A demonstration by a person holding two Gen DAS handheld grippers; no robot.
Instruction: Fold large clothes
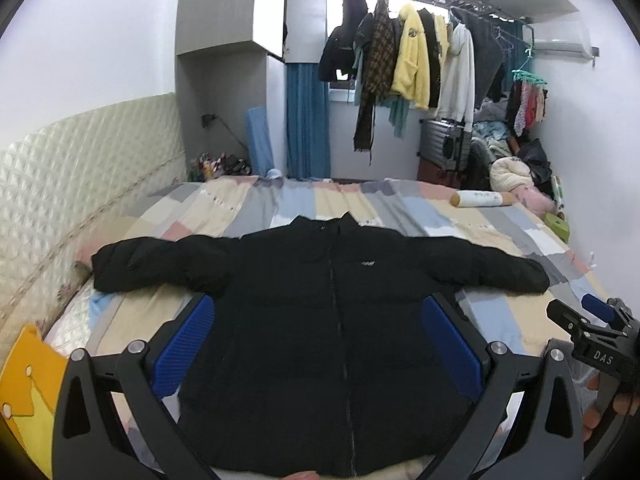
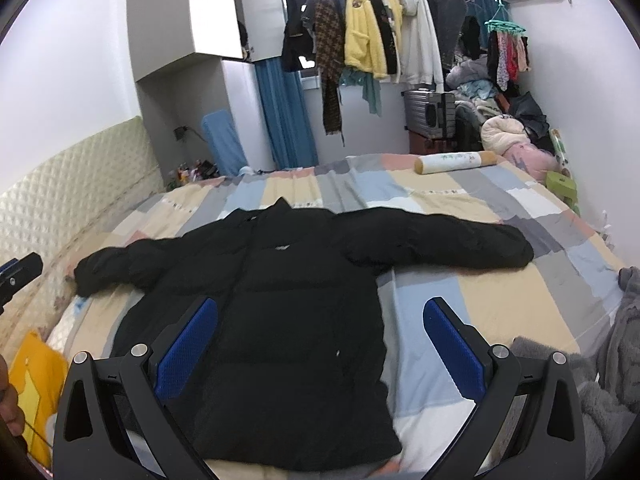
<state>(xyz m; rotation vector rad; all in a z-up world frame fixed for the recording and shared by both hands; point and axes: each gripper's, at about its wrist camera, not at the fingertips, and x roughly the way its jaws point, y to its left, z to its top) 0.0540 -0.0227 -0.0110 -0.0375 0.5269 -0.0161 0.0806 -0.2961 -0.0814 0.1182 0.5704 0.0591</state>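
we see the patchwork bed cover [image 1: 280, 204] carrying the black puffer jacket [image 1: 320, 320], flat, front up, sleeves toward 9 and 3 o'clock. left gripper [image 1: 320, 344] and right gripper [image 2: 320, 344]: jaws apart, holding nothing, above the hem at 6 o'clock.

Patchwork bed [image 1: 400, 204]: black jacket [image 1: 320, 320] flat, bolster [image 1: 480, 199].

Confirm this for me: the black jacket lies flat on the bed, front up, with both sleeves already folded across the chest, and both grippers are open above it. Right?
Not quite. The sleeves are not folded: both lie spread straight out to the sides, as the left wrist view shows. The rest holds: the jacket lies flat, front up, on the bed, and the left gripper and right gripper are open above it.
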